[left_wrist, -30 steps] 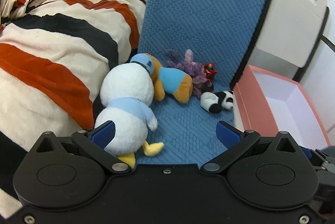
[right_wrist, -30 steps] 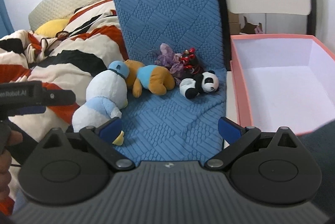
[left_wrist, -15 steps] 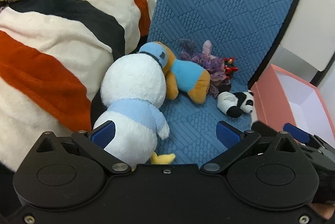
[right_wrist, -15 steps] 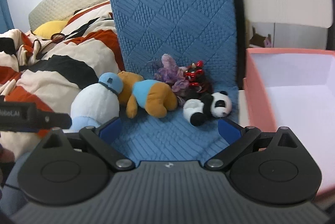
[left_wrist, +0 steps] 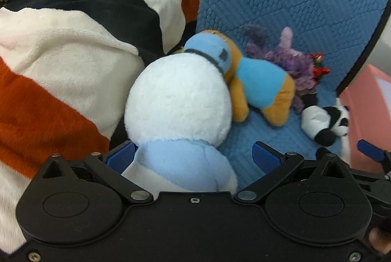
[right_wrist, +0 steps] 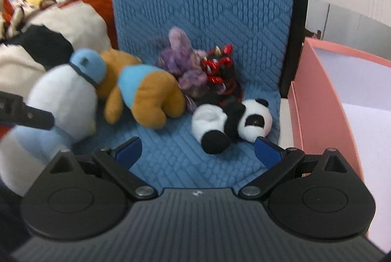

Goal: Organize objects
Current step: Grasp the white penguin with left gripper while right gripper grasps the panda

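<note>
Several plush toys lie on a blue quilted seat (right_wrist: pixel 171 154). My left gripper (left_wrist: pixel 193 156) is open, and the body of a white duck plush (left_wrist: pixel 178 103) with a light blue shirt sits between its fingers. Behind the duck lie a brown bear in a blue shirt (left_wrist: pixel 259 88), a purple fuzzy toy (left_wrist: pixel 293 63), a red and black toy (right_wrist: pixel 222 73) and a small panda (left_wrist: pixel 325 122). My right gripper (right_wrist: pixel 198 152) is open and empty, just in front of the panda (right_wrist: pixel 232 122). The duck (right_wrist: pixel 63 100) shows at the left of the right wrist view.
A striped orange, black and cream blanket (left_wrist: pixel 73 41) lies to the left. A pink box (right_wrist: pixel 342 103) with a white inside stands open to the right. The blue seat back (right_wrist: pixel 202 5) rises behind the toys.
Both grippers have moved forward and down toward the toys. The duck's body now sits between my left fingers, and the panda is close in front of my right fingers.
</note>
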{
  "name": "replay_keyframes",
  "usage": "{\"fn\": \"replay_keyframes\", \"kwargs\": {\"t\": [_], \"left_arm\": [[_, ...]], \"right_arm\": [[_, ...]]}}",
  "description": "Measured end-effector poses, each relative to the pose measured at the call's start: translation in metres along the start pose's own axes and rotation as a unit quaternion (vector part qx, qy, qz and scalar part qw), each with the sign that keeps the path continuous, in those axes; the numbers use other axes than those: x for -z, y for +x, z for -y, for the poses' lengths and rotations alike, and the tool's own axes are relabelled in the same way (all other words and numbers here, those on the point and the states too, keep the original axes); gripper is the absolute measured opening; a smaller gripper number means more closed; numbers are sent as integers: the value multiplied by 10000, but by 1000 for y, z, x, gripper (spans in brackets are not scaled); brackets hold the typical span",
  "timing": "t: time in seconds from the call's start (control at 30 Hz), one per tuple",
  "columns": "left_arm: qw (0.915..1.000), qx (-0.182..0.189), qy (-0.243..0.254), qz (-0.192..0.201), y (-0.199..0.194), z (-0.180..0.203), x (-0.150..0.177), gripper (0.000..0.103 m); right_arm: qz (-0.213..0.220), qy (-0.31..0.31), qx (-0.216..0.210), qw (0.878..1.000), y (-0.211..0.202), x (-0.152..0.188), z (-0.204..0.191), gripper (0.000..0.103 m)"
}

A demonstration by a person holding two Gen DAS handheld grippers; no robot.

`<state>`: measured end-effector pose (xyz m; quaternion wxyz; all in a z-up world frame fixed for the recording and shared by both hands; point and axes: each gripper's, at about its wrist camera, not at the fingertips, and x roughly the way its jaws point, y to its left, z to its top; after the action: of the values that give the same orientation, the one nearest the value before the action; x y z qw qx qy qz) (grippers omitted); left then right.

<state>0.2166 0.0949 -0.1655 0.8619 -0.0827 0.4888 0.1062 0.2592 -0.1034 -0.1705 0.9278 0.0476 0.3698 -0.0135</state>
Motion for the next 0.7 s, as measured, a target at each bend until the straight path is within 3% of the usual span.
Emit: {"fn": "replay_keyframes", "kwargs": {"t": [0.17, 0.2, 0.23, 0.27, 0.4, 0.53, 0.63, 0.7], "left_arm": [[9994, -218, 70, -268, 21, 0, -2, 103], [9992, -237, 66, -312, 24, 0, -2, 103], [9990, -246, 61, -363, 27, -1, -2, 103], [9989, -236, 70, -409, 30, -2, -3, 103], [9973, -152, 222, -685, 44, -4, -5, 102], [9964, -126, 168, -817, 52, -9, -7, 101], [9953, -134, 160, -944, 57, -11, -9, 101], [9949, -144, 134, -992, 60, -13, -11, 101]], "right_arm": [[-134, -206, 136, 9996, 24, 0, -8, 97], [-149, -260, 168, 9994, 29, 0, -10, 93], [-158, -324, 222, 9991, 33, 0, -12, 80], [-189, -397, 284, 9986, 38, -1, -14, 74], [-413, -373, 202, 9982, 57, -5, -12, 71], [-397, -371, 316, 9980, 62, -7, -13, 56], [-357, -284, 289, 9985, 59, -13, -11, 32], [-344, -101, 231, 9991, 56, -17, -5, 32]]}}
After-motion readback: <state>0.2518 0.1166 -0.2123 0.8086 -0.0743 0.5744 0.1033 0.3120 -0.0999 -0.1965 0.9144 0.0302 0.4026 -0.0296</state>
